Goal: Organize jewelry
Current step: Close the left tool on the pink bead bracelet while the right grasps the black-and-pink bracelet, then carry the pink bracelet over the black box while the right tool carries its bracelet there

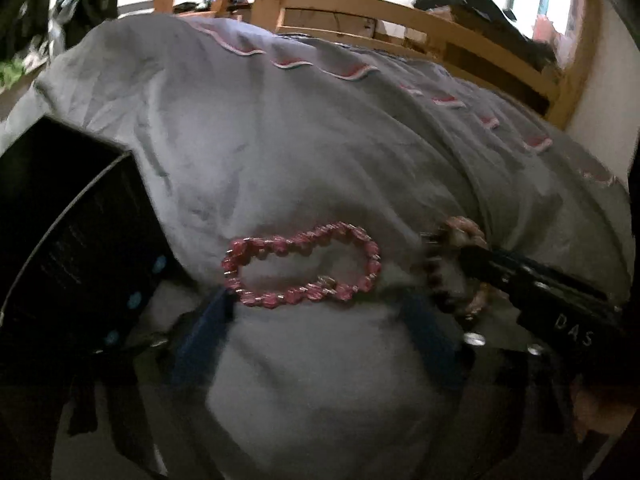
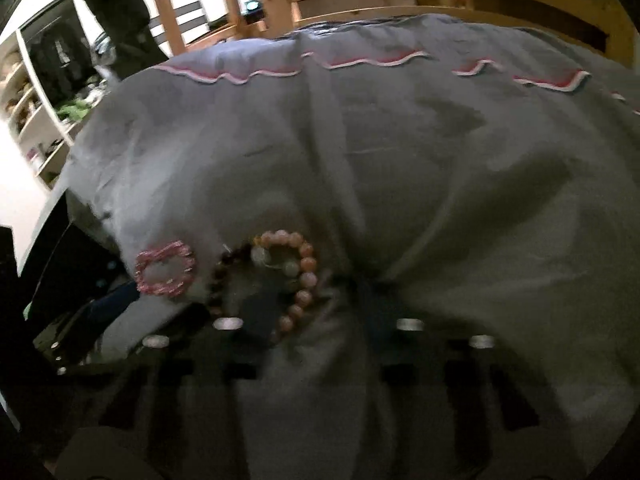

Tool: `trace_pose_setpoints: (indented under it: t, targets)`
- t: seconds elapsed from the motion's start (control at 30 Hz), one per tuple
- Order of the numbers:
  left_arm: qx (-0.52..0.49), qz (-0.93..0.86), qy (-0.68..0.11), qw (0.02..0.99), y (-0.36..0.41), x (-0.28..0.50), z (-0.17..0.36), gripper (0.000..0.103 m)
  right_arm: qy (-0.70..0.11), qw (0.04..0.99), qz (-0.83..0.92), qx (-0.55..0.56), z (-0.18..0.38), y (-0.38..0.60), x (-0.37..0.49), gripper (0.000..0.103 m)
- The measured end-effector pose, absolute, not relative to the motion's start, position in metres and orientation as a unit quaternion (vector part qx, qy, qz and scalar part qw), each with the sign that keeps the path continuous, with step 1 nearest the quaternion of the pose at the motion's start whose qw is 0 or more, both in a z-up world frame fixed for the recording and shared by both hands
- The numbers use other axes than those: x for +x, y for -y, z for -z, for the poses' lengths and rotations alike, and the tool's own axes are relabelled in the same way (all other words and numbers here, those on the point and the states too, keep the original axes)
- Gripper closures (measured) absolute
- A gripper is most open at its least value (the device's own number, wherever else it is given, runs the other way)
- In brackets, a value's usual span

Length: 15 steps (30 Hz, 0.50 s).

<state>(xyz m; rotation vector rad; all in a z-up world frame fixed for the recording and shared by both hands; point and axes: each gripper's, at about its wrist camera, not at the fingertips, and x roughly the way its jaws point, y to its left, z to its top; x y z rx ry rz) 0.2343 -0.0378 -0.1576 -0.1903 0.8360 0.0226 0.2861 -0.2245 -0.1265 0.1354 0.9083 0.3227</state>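
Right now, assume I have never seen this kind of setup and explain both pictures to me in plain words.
There is no robot: a person holds a two-finger claw in each hand, and each claw carries a wide-angle camera looking along its fingers. One picture comes from the left claw, the other from the right claw. Both claws are open over a grey bedcover. On it lie a pink bracelet, a peach bead bracelet and a brown bead bracelet. The pink one lies just ahead of the left claw's fingers. The right claw reaches at the two bead bracelets, but nothing seems clamped yet. A black box sits at the left.
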Motion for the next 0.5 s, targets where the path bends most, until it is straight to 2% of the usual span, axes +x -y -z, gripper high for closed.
trace_pose_setpoints:
  t: [0.07,0.1,0.17,0.23,0.27,0.5]
  targets:
    - [-0.124,-0.014,-0.403,0.907,0.026,0.235,0.157,0.050,-0.426,0.889,-0.147,0.075,0.126,0.232,0.281,0.092]
    - [-0.139,-0.015,-0.402,0.905,0.020,0.234,0.157,0.055,-0.419,0.893,-0.143,0.079,0.123,0.235,0.278,0.094]
    - [-0.156,-0.013,-0.400,0.903,0.010,0.232,0.158,0.073,-0.397,0.905,-0.131,0.082,0.115,0.240,0.267,0.094]
    - [-0.172,-0.002,-0.397,0.902,0.003,0.230,0.158,0.085,-0.377,0.913,-0.128,0.091,0.105,0.244,0.261,0.094]
    - [-0.177,0.004,-0.396,0.901,0.002,0.229,0.158,0.088,-0.367,0.917,-0.123,0.098,0.099,0.248,0.257,0.094]
    - [-0.175,0.037,-0.386,0.905,0.006,0.217,0.155,0.088,-0.330,0.926,-0.128,0.131,0.070,0.262,0.247,0.094]
